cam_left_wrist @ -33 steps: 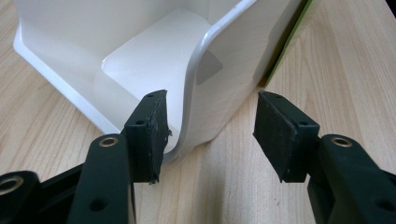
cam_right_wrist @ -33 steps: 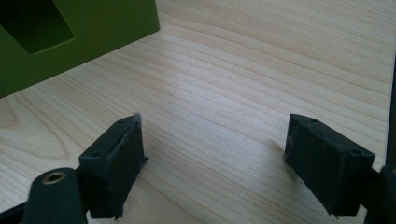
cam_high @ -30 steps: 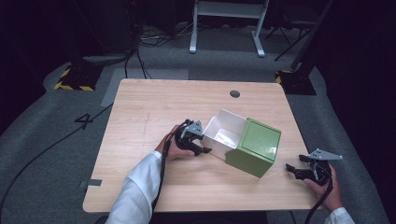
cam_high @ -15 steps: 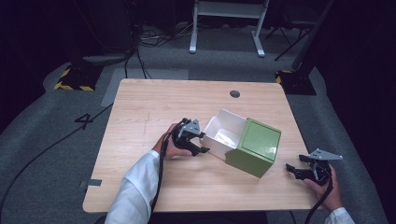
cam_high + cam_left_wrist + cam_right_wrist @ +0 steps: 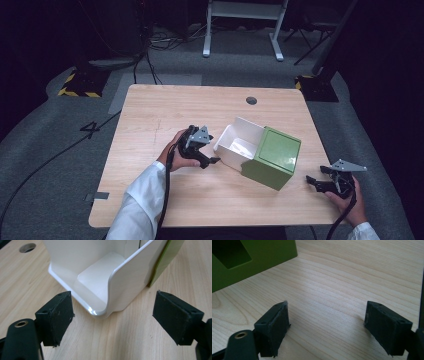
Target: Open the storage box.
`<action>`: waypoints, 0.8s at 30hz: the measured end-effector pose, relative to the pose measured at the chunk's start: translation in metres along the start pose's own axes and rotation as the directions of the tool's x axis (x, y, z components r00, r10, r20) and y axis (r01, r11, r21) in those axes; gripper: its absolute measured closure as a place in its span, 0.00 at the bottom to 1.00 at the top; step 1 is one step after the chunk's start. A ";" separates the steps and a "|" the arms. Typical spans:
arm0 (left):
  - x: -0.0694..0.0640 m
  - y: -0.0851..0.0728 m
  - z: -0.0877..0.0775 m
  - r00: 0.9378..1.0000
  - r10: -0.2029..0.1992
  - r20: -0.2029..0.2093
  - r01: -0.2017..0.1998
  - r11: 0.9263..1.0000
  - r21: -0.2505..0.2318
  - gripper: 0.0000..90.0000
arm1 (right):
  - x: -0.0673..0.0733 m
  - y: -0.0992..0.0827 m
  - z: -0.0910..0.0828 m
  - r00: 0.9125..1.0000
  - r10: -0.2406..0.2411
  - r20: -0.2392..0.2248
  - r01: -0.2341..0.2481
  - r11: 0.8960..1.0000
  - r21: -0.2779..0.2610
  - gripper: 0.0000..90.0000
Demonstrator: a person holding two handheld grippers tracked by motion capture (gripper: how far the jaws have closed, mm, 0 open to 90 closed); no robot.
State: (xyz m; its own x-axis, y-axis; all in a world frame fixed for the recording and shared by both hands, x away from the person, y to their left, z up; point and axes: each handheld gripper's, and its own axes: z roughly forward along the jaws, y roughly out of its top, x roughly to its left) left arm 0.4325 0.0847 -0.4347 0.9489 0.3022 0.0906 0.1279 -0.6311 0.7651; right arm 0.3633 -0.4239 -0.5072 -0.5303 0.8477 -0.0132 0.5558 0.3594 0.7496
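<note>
Left gripper (image 5: 209,148) sits near the middle of the table (image 5: 165,107), just off the white drawer (image 5: 239,145), and its jaws have just been opening. They now stand spread wide with nothing pinched between them. In the left gripper view the drawer's (image 5: 117,287) rounded front corner lies just ahead of the pads (image 5: 58,315), between them but clear of both.

The drawer is pulled partway out of the green box (image 5: 274,157), sticking out toward ten o'clock, open side up. Box and drawer sit right of centre on the table, the box at about four o'clock from the drawer.

Right gripper (image 5: 320,182) rests down at the table's four o'clock corner, well apart from the box, held in the person's right hand (image 5: 350,200). Its jaws are spread too, bare wood between the pads (image 5: 274,326). In the right gripper view the box (image 5: 252,257) shows at eleven o'clock, untouched.
</note>
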 end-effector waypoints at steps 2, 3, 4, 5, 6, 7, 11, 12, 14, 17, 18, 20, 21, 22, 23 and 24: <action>-0.002 -0.001 -0.005 1.000 0.002 -0.027 -0.002 1.000 0.011 0.20 | 0.000 0.000 0.000 1.000 0.000 0.000 0.000 1.000 0.000 0.22; -0.003 -0.002 -0.009 0.998 0.015 -0.055 -0.013 1.000 0.023 0.20 | 0.000 0.000 0.000 1.000 0.000 0.000 0.000 1.000 0.000 0.22; -0.004 -0.002 -0.012 0.998 0.019 -0.066 -0.018 0.999 0.027 0.20 | 0.000 0.000 0.000 1.000 0.000 0.000 0.000 1.000 0.000 0.22; -0.004 -0.002 -0.012 0.998 0.019 -0.066 -0.018 0.999 0.027 0.20 | 0.000 0.000 0.000 1.000 0.000 0.000 0.000 1.000 0.000 0.22; -0.005 -0.004 -0.017 0.996 0.019 -0.081 -0.017 0.999 0.032 0.20 | 0.000 0.000 0.000 1.000 0.000 0.000 0.000 1.000 0.000 0.22; -0.006 -0.005 -0.019 0.996 0.018 -0.091 -0.015 0.999 0.029 0.20 | 0.000 0.000 0.000 1.000 0.000 0.000 0.000 1.000 0.000 0.22; -0.007 -0.007 -0.027 0.992 0.025 -0.120 -0.021 0.999 0.035 0.20 | 0.000 0.000 0.000 1.000 0.000 0.000 0.000 1.000 0.000 0.22; -0.007 -0.008 -0.030 0.991 0.024 -0.132 -0.020 0.999 0.036 0.21 | 0.000 0.000 0.000 1.000 0.000 0.000 0.000 1.000 0.000 0.22; -0.008 -0.011 -0.034 0.990 0.021 -0.143 -0.015 0.999 0.043 0.21 | 0.000 0.000 0.000 1.000 0.000 0.000 0.000 1.000 0.000 0.22; -0.008 -0.017 -0.041 0.986 0.012 -0.166 -0.005 0.999 0.044 0.21 | 0.000 0.000 0.000 1.000 0.001 0.000 -0.001 1.000 0.000 0.22; -0.009 -0.018 -0.042 0.985 0.011 -0.171 -0.003 0.999 0.049 0.21 | 0.000 0.000 0.000 1.000 0.001 0.000 -0.001 1.000 0.000 0.22; -0.009 -0.023 -0.046 0.982 0.009 -0.187 0.002 0.998 0.058 0.21 | 0.000 0.000 0.000 1.000 0.000 0.001 0.000 1.000 0.000 0.22; -0.009 -0.025 -0.048 0.980 0.009 -0.198 0.003 0.998 0.060 0.21 | 0.000 0.000 0.000 1.000 0.001 0.001 -0.001 1.000 0.000 0.22; -0.009 -0.028 -0.052 0.977 0.010 -0.211 0.004 0.998 0.066 0.21 | 0.000 0.000 0.000 1.000 0.000 0.001 0.000 1.000 0.000 0.22; -0.009 -0.030 -0.053 0.976 0.007 -0.219 0.009 0.998 0.070 0.21 | 0.000 0.000 0.000 1.000 0.000 0.001 0.000 1.000 0.000 0.22; -0.010 -0.033 -0.055 0.974 0.003 -0.228 0.013 0.997 0.070 0.21 | 0.000 0.000 0.000 1.000 0.000 0.001 0.000 1.000 0.000 0.22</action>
State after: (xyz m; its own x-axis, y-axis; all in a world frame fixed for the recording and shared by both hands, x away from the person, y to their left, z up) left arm 0.4035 0.1416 -0.4257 0.8585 0.4551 0.2361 0.1604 -0.6758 0.7195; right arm 0.3632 -0.4238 -0.5072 -0.5297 0.8481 -0.0133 0.5558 0.3590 0.7498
